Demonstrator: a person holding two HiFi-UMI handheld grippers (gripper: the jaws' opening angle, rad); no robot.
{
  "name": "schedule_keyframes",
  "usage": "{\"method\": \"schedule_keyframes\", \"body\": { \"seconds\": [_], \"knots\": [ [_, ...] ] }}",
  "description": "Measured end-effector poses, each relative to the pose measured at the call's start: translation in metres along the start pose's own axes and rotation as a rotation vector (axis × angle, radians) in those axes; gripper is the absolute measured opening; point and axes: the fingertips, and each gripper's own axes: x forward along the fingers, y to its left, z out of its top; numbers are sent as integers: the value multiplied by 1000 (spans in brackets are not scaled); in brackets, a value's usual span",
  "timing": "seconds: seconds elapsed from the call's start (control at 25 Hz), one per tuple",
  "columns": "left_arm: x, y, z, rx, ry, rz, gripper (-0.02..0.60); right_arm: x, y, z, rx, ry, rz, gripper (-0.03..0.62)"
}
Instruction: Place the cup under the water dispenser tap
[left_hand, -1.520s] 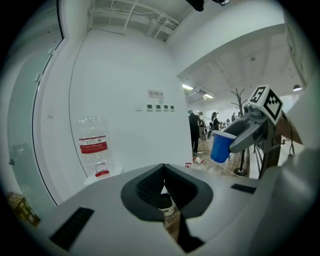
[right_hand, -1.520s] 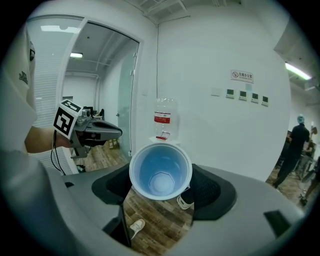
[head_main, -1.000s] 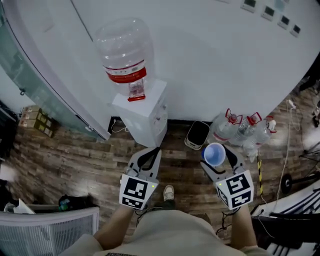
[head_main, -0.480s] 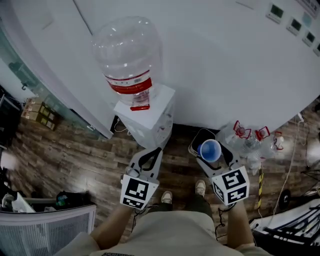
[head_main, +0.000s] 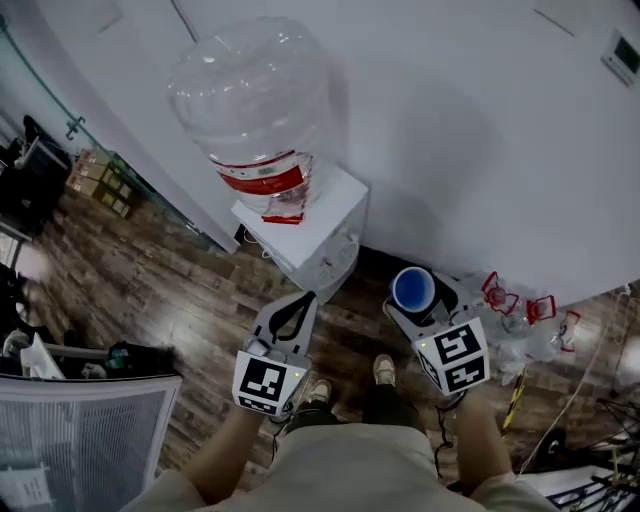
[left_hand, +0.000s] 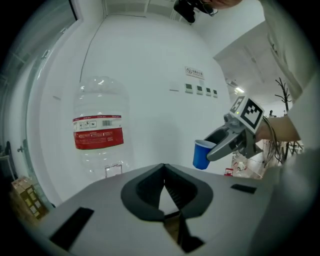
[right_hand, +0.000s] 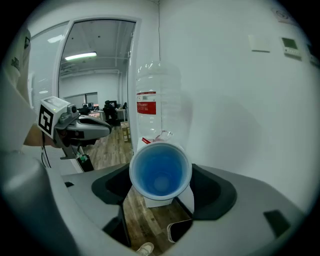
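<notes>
A white water dispenser (head_main: 318, 232) stands against the wall, with a big clear bottle (head_main: 252, 105) with a red label upside down on top. Its taps face the floor side and are hard to make out. My right gripper (head_main: 418, 298) is shut on a blue cup (head_main: 411, 289), held upright with its mouth up, just right of the dispenser front. In the right gripper view the cup (right_hand: 160, 172) fills the jaws, with the bottle (right_hand: 152, 100) behind it. My left gripper (head_main: 292, 316) hangs shut and empty in front of the dispenser. The left gripper view shows the cup (left_hand: 201, 155) at the right.
Several empty jugs with red caps (head_main: 525, 310) lie on the wooden floor to the right. A white mesh basket (head_main: 90, 440) is at the lower left, and cardboard boxes (head_main: 100, 180) stand by a glass wall. The person's shoes (head_main: 383, 370) are below the grippers.
Both grippers have come closer to the dispenser, which now looks larger and nearer. The cup has stayed in the right gripper and now sits next to the dispenser's front.
</notes>
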Motion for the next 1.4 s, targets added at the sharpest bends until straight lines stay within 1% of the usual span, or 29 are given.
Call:
{"method": "schedule_keyframes", "body": {
  "seconds": [0.12,0.28,0.36,0.44,0.56,0.72,0.88,1.12,1.24,1.4],
  "knots": [
    [19,-1,-8,-29,3,55,6,21,-20,-1,-48,-2,56,362],
    [42,-5,-16,-88,-37,99,6,56,-36,-9,-86,-5,136,364],
    [54,-4,-25,-108,-42,129,6,77,-40,-17,-110,-5,174,364],
    [65,0,-39,-117,-35,161,6,100,-44,-28,-124,0,207,364],
    [82,7,-62,-111,-21,210,6,133,-49,-46,-121,10,234,365],
    [103,18,-91,-122,-15,239,6,180,-47,-73,-125,7,252,367],
    [123,25,-130,-126,3,243,6,232,-41,-109,-52,18,275,367],
    [145,30,-195,-150,65,251,6,299,-36,-163,-30,21,251,368],
    [156,30,-220,-161,70,249,6,329,-38,-191,-44,30,234,368],
    [173,31,-251,-169,56,242,6,370,-41,-227,-48,45,219,370]
  ]
}}
